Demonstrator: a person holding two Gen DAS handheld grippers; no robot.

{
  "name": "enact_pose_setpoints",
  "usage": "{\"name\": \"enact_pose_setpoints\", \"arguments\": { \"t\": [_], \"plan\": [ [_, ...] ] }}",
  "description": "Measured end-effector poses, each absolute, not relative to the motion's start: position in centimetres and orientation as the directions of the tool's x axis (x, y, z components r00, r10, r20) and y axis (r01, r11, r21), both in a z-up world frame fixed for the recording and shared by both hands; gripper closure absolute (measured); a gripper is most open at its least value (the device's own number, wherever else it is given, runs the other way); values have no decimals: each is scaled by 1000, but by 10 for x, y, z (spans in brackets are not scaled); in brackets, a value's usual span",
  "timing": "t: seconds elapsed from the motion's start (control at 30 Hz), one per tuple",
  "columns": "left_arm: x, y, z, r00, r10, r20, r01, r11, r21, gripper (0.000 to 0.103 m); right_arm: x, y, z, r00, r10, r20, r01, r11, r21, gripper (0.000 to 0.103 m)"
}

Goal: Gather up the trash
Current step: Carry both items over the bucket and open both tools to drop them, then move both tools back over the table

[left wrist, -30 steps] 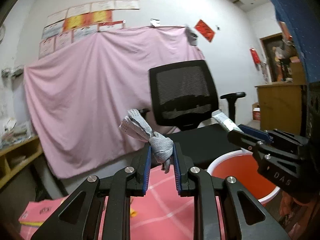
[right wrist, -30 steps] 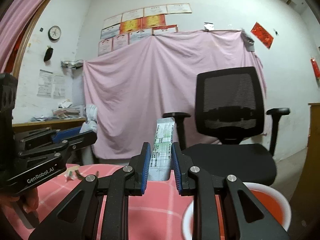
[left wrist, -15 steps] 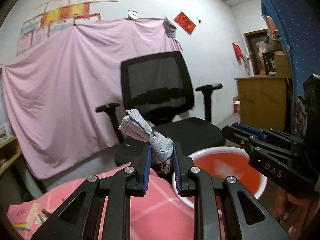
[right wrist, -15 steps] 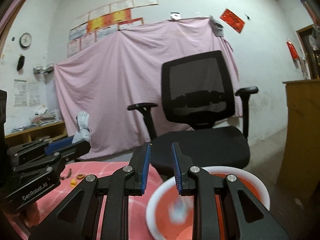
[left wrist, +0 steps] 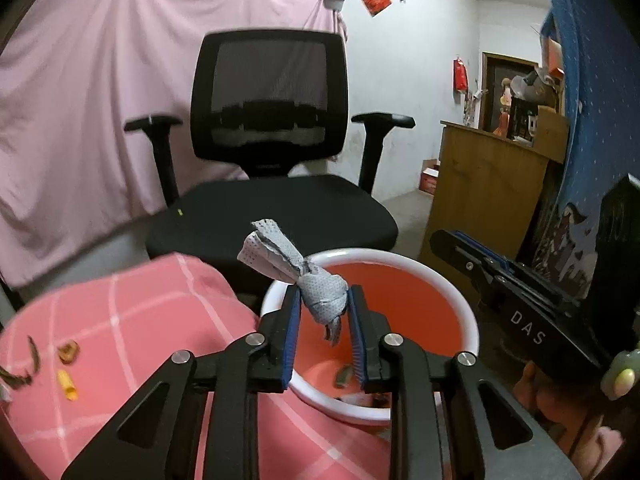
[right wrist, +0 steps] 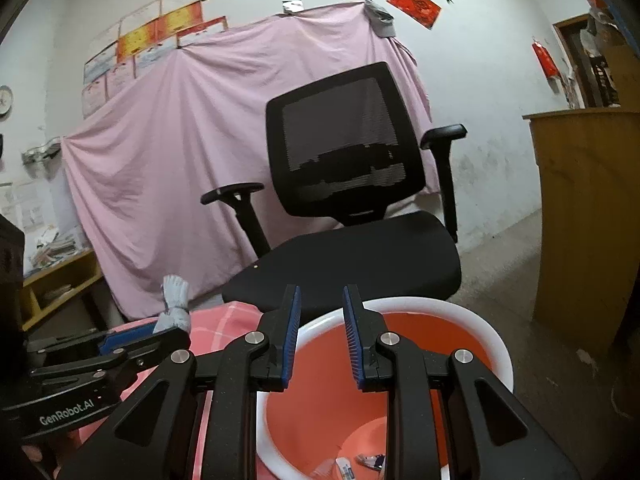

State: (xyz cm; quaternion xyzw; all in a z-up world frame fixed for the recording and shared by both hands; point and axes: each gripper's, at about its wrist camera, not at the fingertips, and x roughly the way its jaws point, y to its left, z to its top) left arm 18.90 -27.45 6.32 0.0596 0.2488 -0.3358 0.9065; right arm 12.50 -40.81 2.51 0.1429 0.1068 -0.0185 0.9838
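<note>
"DAS" on right tongs (left wrist: 472,258), "GenRobot.AI" left (right wrist: 176,334)

Setting: lived-in home office. Evidence: mesh office chair (right wrist: 352,184), pink sheet (right wrist: 180,152) over wall, certificates (right wrist: 160,28), wooden cabinet (left wrist: 484,196), paper-stacked shelf (right wrist: 56,276).

The bucket (left wrist: 460,312) stands just beside the table (left wrist: 132,320), at its 3 o'clock. The office chair (left wrist: 272,160) stands behind both, at 12 o'clock. Scraps (left wrist: 66,376) lie on the table at 9 o'clock.
</note>
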Motion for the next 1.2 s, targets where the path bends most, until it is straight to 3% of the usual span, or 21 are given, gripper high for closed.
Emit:
{"name": "enact_pose_setpoints", "arguments": {
  "t": [0.13, 0.4, 0.47, 0.53, 0.7, 0.8, 0.87, 0.93, 0.97, 1.03, 1.1, 1.2],
  "plan": [
    [196, -268, 64, 620, -600, -505, 628, 766, -138, 67, 127, -413, 24, 974, -18, -227, 86, 952, 294, 79],
    [201, -255, 66, 638, -584, -502, 584, 792, -178, 64, 129, -409, 26, 972, -26, -235, 93, 956, 280, 78],
    [199, -246, 68, 674, -559, -483, 553, 815, -171, 64, 130, -407, 28, 972, -28, -232, 93, 957, 273, 72],
    [197, -237, 70, 705, -537, -463, 523, 835, -172, 64, 130, -405, 30, 974, -31, -225, 93, 957, 274, 57],
    [193, -211, 78, 777, -479, -408, 442, 877, -188, 53, 131, -395, 39, 981, -19, -194, 73, 959, 274, 54],
    [189, -193, 84, 812, -442, -381, 401, 897, -186, 51, 131, -386, 43, 986, 0, -168, 49, 958, 282, 50],
    [187, -182, 87, 832, -414, -369, 375, 910, -176, 46, 132, -379, 46, 988, 12, -152, 32, 959, 283, 40],
    [183, -171, 89, 853, -384, -353, 346, 923, -168, 39, 131, -371, 49, 992, 35, -125, 3, 957, 290, 20],
    [181, -163, 89, 866, -365, -341, 327, 931, -166, 35, 131, -367, 50, 992, 44, -116, -8, 956, 292, 18],
    [176, -148, 90, 890, -327, -317, 286, 943, -170, 4, 131, -358, 52, 993, 64, -103, -31, 957, 290, 3],
    [168, -129, 91, 927, -268, -263, 223, 956, -191, 2, 131, -348, 54, 993, 81, -86, -53, 958, 283, 0],
    [162, -105, 91, 947, -198, -252, 150, 969, -196, 2, 131, -331, 58, 992, 110, -56, -91, 958, 272, 0]
  ]
}}
